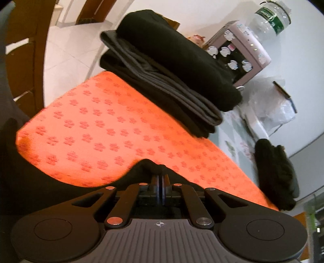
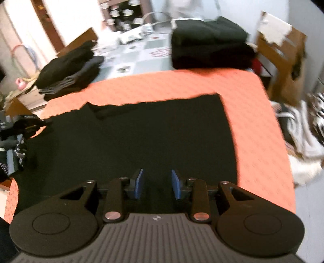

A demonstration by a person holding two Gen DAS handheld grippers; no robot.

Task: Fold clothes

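Observation:
A black garment (image 2: 129,139) lies spread flat on the orange patterned mat (image 2: 257,125). My right gripper (image 2: 157,183) hovers open over its near edge, blue pads apart, nothing between them. In the left wrist view my left gripper (image 1: 161,178) is shut on a bunched fold of the black garment (image 1: 149,165), lifted just above the orange mat (image 1: 97,125). The left gripper shows as a dark blur at the left edge of the right wrist view.
A stack of folded dark clothes (image 1: 172,66) sits at the mat's far corner, also the folded stack (image 2: 70,70). Another black pile (image 2: 210,44) lies beyond the mat, seen too as the black pile (image 1: 277,174). A water bottle (image 1: 271,18), a pink cabinet (image 1: 243,52) and a wooden chair (image 2: 283,50) stand around.

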